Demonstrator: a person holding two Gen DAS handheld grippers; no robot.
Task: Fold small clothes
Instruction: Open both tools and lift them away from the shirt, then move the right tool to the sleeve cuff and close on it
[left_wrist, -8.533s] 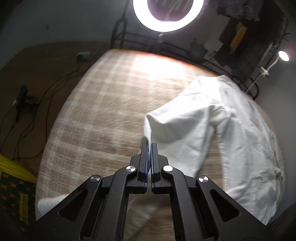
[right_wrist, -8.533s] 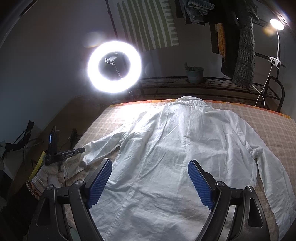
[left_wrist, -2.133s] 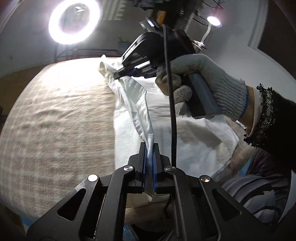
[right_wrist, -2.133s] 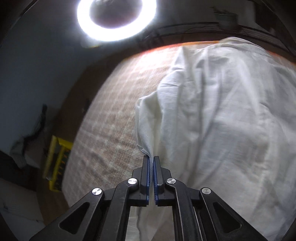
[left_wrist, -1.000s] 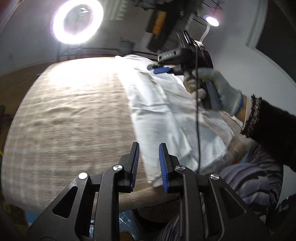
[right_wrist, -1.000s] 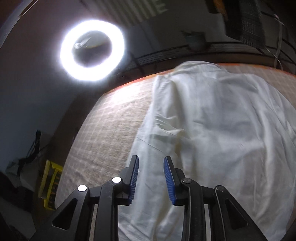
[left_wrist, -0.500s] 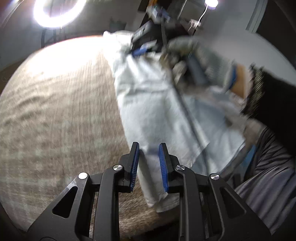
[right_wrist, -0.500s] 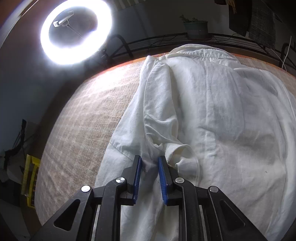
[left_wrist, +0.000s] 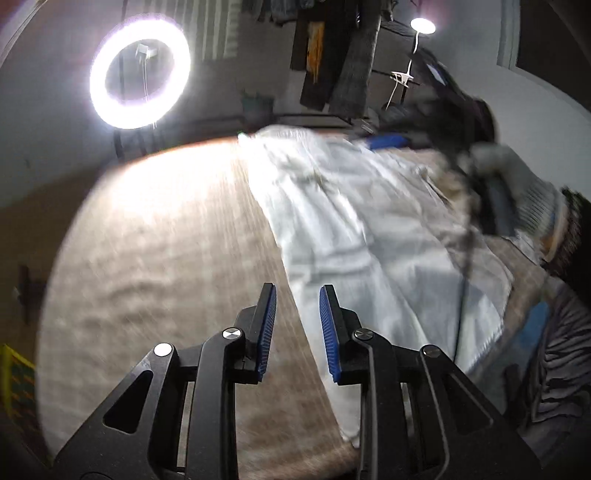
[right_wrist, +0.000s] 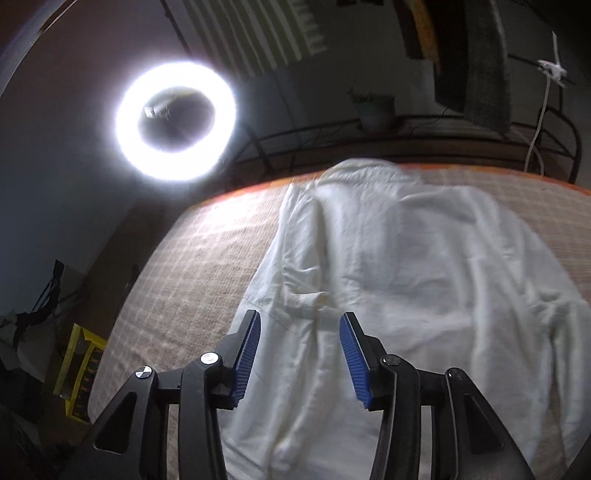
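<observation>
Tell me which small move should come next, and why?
Probably move the open right gripper to the spread right sleeve of the white cotton shirt and pinch it. The left side already lies folded over the body; the open left gripper holds nothing.

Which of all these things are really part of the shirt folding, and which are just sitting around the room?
Part of the job:
white shirt
left gripper, open
right gripper, open
checked table cover it lies on

Just around:
ring light
potted plant
hanging clothes
yellow crate
</observation>
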